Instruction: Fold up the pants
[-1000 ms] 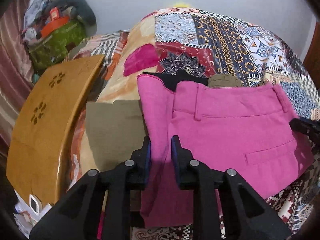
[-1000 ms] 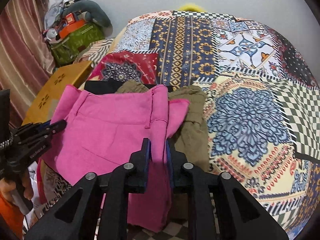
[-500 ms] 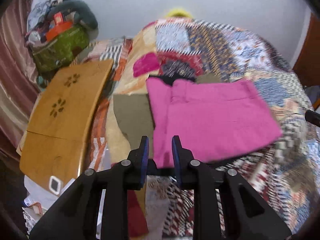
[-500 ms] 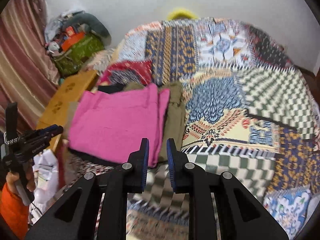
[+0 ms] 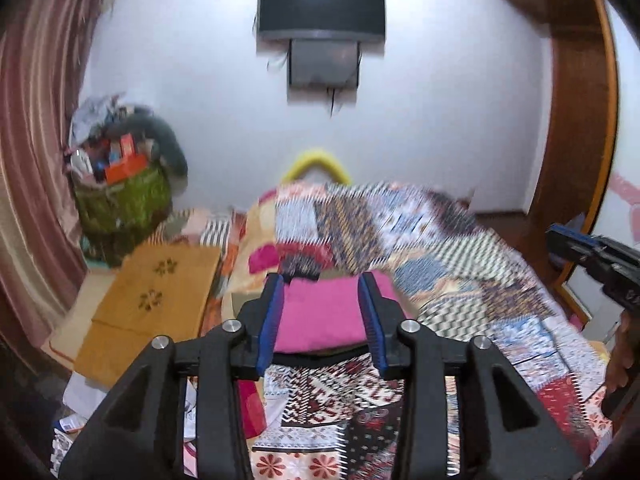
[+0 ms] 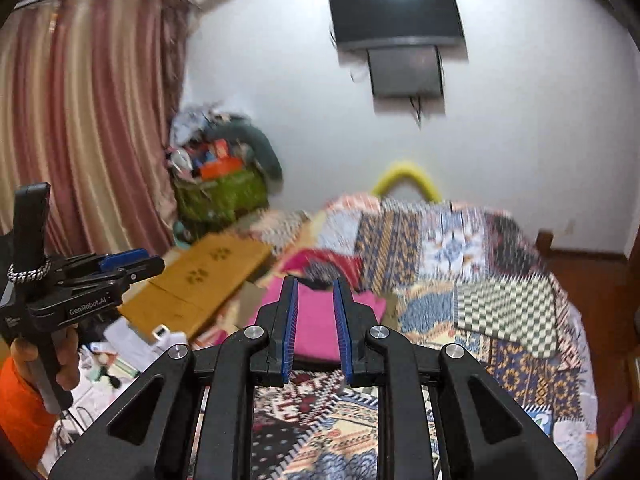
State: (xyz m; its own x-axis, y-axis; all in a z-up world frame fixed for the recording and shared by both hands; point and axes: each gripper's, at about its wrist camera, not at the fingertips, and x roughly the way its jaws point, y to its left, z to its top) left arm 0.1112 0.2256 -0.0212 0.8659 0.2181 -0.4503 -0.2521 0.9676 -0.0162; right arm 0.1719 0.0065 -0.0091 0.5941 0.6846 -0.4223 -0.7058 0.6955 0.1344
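The pink pants (image 5: 320,316) lie folded flat on the patchwork bedspread (image 5: 460,264), atop a dark garment whose edge shows in front. My left gripper (image 5: 322,280) hovers high above and back from them, its jaws opening, nothing between them. In the right wrist view the pants (image 6: 314,328) appear beyond my right gripper (image 6: 315,280), whose blue pads stand a narrow gap apart and hold nothing. Each gripper also shows in the other's view: the right gripper (image 5: 560,236) at the right edge, the left gripper (image 6: 136,260) at the left, held by a hand.
A wooden board (image 5: 148,304) lies left of the bed beside a stuffed green bag (image 5: 120,200) and striped curtains (image 6: 80,120). A television (image 5: 320,4) hangs on the white wall. Papers and clutter cover the floor (image 6: 120,360) at the bed's near left corner.
Both grippers let go of the pink pants, then rose and pulled back from the bed. The left jaws spread wider. The pants now lie folded on the spread.
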